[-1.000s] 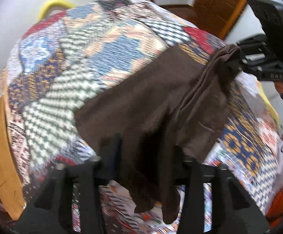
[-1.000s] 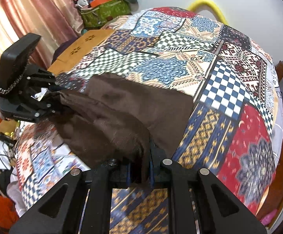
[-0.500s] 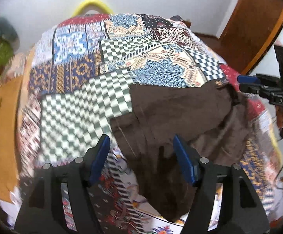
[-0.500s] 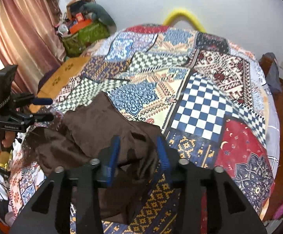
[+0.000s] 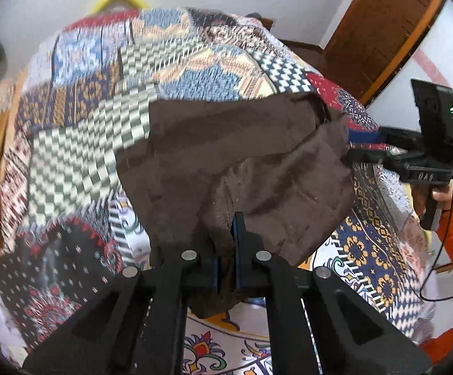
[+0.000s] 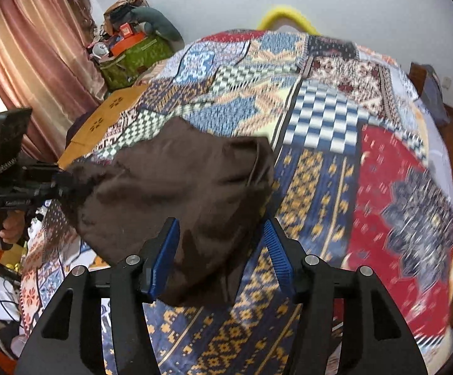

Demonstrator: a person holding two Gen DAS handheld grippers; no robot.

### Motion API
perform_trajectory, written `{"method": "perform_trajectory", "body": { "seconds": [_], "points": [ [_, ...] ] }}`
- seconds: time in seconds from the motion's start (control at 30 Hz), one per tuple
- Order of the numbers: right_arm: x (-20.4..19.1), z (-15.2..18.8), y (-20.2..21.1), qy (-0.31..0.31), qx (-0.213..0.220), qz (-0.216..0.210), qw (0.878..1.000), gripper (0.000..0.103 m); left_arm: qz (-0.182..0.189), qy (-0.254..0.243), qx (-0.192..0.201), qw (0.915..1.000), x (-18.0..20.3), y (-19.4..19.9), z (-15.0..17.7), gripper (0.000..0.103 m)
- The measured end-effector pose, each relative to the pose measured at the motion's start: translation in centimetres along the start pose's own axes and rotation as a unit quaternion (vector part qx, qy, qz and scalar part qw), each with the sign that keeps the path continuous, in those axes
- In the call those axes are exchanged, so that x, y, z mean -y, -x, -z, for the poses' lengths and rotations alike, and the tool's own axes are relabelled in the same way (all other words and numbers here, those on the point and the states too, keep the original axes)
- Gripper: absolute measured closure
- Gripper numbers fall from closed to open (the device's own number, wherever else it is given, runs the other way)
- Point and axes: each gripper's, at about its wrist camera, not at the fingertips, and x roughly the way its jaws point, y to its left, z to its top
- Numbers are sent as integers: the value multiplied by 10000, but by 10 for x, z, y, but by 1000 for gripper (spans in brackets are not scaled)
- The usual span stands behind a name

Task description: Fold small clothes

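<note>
A dark brown garment [image 5: 226,156] lies crumpled on the patchwork bedspread [image 5: 85,156]. My left gripper [image 5: 226,250] is shut on the garment's near edge, cloth pinched between its blue pads. In the right wrist view the same garment [image 6: 179,181] lies in front of my right gripper [image 6: 221,250], whose blue pads [image 6: 163,250] stand wide apart with cloth lying loose between them. The left gripper shows at the left of that view [image 6: 60,184], holding the garment's far corner. The right gripper shows at the right of the left wrist view [image 5: 370,153].
The bedspread [image 6: 351,156] covers a bed. An orange-brown cloth [image 6: 107,115] lies at its left edge. Pink curtains [image 6: 23,62] and a cluttered green bag [image 6: 132,56] stand behind. A wooden door [image 5: 376,31] is at the right. Cables and clutter [image 6: 4,287] lie beside the bed.
Both grippers let go of the garment and it dropped onto the bed. My left gripper has since shut on its near edge again. My right gripper has opened wider.
</note>
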Motion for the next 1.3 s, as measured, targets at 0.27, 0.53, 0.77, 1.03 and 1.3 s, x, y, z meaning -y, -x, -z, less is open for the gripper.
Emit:
{"method": "perform_trajectory", "body": {
  "seconds": [0.27,0.53,0.77,1.03,1.3],
  "points": [
    [-11,-3,1,234,257,42,9994,51,-243,59,941,9952,-2,32,-26,97],
    [9,-29,-27,-108,290,312,9990,64,-550,601,579,9950,-40,-20,-29,96],
    [5,-34,-28,32,719,126,9973,91,-609,915,198,9937,-59,-57,-21,95],
    [-4,-58,-17,351,985,26,9945,93,-887,720,633,9914,-53,-37,-21,95],
    [12,-54,-51,91,439,304,9985,92,-1093,1104,499,9866,-69,-53,-28,89]
  ]
}}
